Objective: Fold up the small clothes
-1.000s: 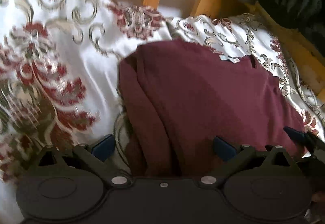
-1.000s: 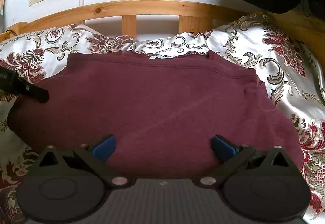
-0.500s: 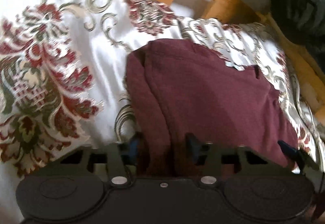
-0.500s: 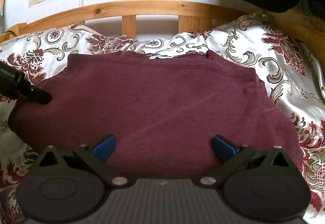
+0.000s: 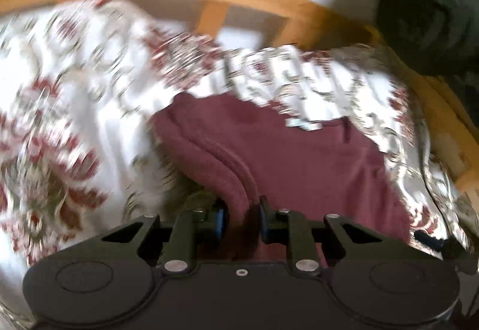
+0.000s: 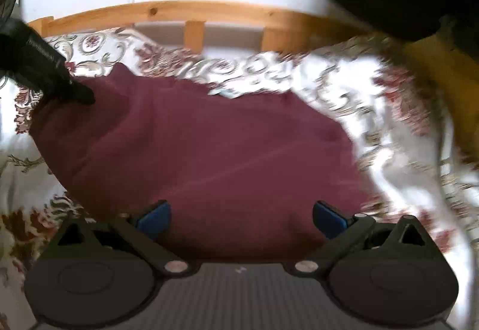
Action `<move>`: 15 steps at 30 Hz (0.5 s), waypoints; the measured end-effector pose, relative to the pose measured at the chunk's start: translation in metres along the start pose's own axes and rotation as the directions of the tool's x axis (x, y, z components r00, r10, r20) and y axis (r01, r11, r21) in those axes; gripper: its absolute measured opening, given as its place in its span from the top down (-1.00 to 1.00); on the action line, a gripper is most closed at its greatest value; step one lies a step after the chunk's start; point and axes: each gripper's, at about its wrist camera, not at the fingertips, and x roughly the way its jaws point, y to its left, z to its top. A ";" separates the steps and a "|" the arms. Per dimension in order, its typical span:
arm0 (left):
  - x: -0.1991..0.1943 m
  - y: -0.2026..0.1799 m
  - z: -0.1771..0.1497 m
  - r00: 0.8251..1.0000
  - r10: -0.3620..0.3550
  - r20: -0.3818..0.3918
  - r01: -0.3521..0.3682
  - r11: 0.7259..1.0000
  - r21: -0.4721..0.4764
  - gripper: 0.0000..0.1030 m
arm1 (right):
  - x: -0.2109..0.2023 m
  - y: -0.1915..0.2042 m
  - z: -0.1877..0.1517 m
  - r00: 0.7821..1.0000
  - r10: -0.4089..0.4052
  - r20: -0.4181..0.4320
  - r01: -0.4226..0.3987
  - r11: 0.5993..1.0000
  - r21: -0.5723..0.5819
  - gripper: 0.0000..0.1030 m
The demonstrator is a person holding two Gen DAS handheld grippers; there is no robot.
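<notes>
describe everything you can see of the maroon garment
The maroon garment is a soft, matte knit, apparently a top, with a pale tag at its far neckline. It lies mostly flat on the floral bedspread, a faint diagonal crease across it. Its left edge is doubled into a thick fold, which the left gripper pinches with closed jaws. The right gripper sits at the near hem, jaws wide open.

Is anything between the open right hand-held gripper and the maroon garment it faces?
Nothing visible. The right hand-held gripper hangs open directly over the maroon garment on the floral bedspread; the left hand-held gripper already pinches its left edge.
</notes>
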 end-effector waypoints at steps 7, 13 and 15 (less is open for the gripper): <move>0.007 -0.095 0.017 0.997 -0.055 -0.046 0.064 0.978 0.200 0.57 | -0.015 -0.065 0.007 0.986 -0.167 0.016 0.165 0.984 0.071 -0.99; 0.041 -0.145 -0.013 0.984 -0.135 -0.120 0.164 0.947 0.276 0.56 | 0.002 -0.111 -0.004 0.974 -0.226 -0.037 0.229 0.959 0.169 -0.99; 0.049 -0.148 -0.023 0.976 -0.165 -0.145 0.199 0.944 0.265 0.54 | 0.004 -0.119 -0.009 0.975 -0.220 -0.022 0.219 0.948 0.230 -0.99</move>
